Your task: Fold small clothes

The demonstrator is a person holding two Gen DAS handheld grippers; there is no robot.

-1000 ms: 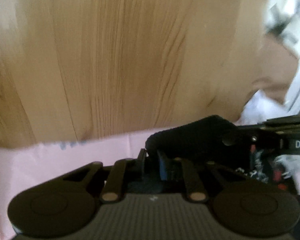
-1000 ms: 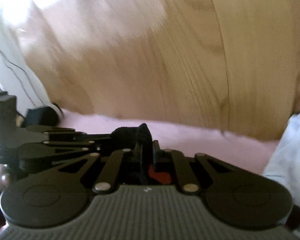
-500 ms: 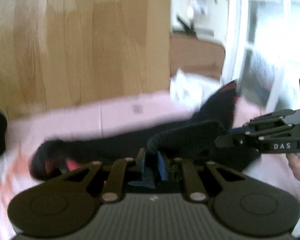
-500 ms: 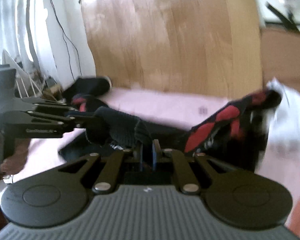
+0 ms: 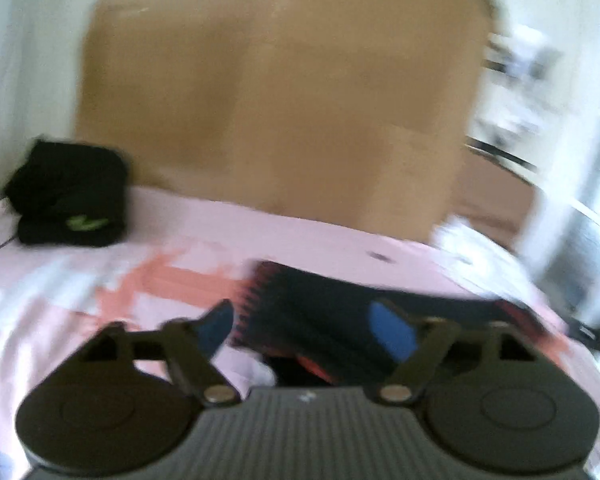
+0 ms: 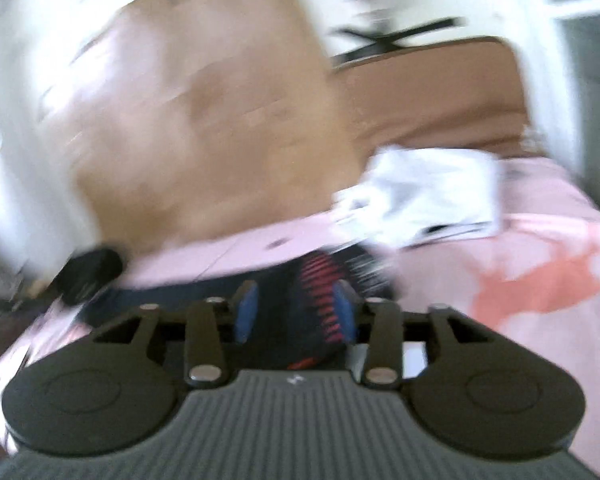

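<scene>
1. Dark sock with red chevron stripes (image 5: 320, 320) lying flat on the pink sheet (image 5: 188, 216), stretched across its near part; seen again in the right wrist view (image 6: 320, 296). Both views blurred, finer detail not legible.

2. Left gripper (image 5: 306, 326) wide apart, jaws just opened, blue pads (image 5: 392, 330) clear of the fabric. Sock lying between and beyond the fingers, not pinched. Left pad over bare sheet beside the striped end of the sock.

3. Right gripper (image 6: 294, 310) partly spread, jaws just opened. Blue pads (image 6: 246, 312) flanking the red-striped part of the sock. Contact at the right-hand pad not determinable through the blur; no grip evident.

4. Salmon-coloured patch (image 5: 160, 280) printed on the sheet, just beside the sock's striped end in the left wrist view; similar patch (image 6: 540, 284) towards the sheet's right side in the right wrist view.

5. Folded black garment with a green mark (image 5: 70, 196) at the far left corner of the sheet, well apart from the sock. Dark bundle (image 6: 90, 276) at the sheet's far left edge in the right wrist view; whether the same item, not determinable.

6. White crumpled clothing (image 6: 420, 196) at the far edge of the sheet, near the sock's far end.

7. Wooden panel (image 5: 276, 100) standing behind the sheet's far edge. White frame and bright panes (image 5: 580, 184) to the right.
</scene>
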